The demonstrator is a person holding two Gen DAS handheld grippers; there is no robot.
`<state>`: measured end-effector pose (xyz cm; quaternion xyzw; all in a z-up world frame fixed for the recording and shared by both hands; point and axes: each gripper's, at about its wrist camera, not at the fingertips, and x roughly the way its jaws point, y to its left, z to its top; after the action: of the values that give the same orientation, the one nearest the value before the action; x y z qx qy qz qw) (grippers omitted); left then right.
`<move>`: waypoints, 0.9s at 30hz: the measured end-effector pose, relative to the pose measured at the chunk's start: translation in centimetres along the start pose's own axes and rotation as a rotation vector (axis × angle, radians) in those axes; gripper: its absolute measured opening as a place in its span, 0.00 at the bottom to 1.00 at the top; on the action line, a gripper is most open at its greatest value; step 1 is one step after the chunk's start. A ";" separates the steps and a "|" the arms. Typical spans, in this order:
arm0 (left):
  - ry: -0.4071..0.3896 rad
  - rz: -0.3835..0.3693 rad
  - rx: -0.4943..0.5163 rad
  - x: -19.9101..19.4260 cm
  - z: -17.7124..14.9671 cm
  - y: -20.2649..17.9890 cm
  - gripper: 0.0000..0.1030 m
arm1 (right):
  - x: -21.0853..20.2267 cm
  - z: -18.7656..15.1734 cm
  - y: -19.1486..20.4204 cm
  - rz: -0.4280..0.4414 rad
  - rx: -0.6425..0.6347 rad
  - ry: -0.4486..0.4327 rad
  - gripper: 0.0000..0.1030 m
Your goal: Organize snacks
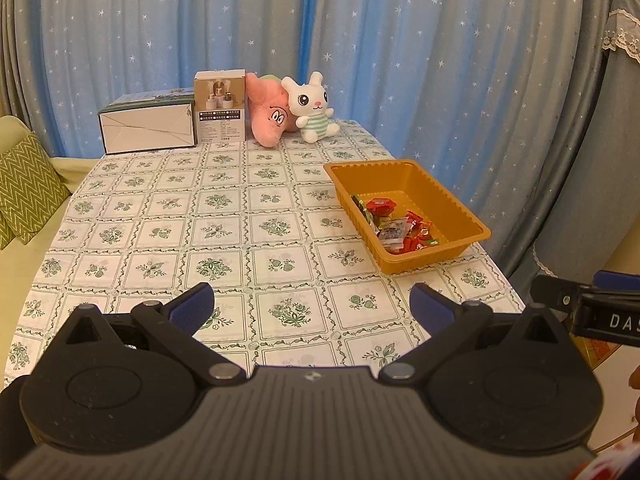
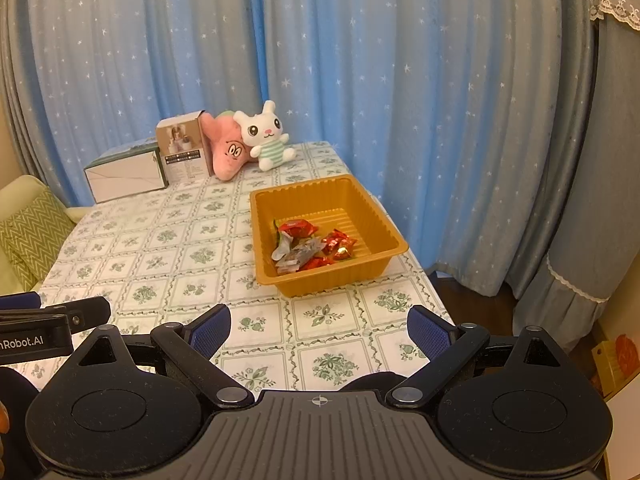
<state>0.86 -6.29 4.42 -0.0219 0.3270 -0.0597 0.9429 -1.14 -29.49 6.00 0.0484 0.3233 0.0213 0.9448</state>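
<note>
An orange plastic tray [image 1: 416, 172] stands on the right side of the table, and it also shows in the right wrist view [image 2: 376, 220]. Several wrapped snacks [image 1: 400, 226], red and clear, lie in its near corner; they show in the right wrist view too [image 2: 312, 246]. My left gripper [image 1: 312, 306] is open and empty, held above the tablecloth near the front edge. My right gripper [image 2: 319, 330] is open and empty, held short of the tray. Each gripper's side shows at the edge of the other's view.
A white box [image 1: 146, 128], a brown carton [image 1: 221, 106], a pink plush [image 1: 268, 114] and a white rabbit plush [image 1: 312, 106] stand at the table's far end. Blue starred curtains hang behind. A sofa with a green cushion [image 1: 28, 184] lies left.
</note>
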 end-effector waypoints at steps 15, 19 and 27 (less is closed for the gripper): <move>0.002 0.001 -0.001 0.2 -0.2 -0.1 1.00 | 0.1 -0.1 -0.1 -0.001 0.002 0.002 0.92; 0.002 0.000 0.000 0.2 -0.2 -0.1 1.00 | 0.1 -0.1 -0.1 -0.001 0.002 0.002 0.92; 0.003 -0.004 0.001 0.3 -0.3 0.0 1.00 | 0.1 -0.1 -0.1 0.000 0.006 0.002 0.92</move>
<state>0.86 -6.36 4.02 -0.0219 0.3281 -0.0617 0.9424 -1.11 -29.62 5.79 0.0514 0.3244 0.0205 0.9443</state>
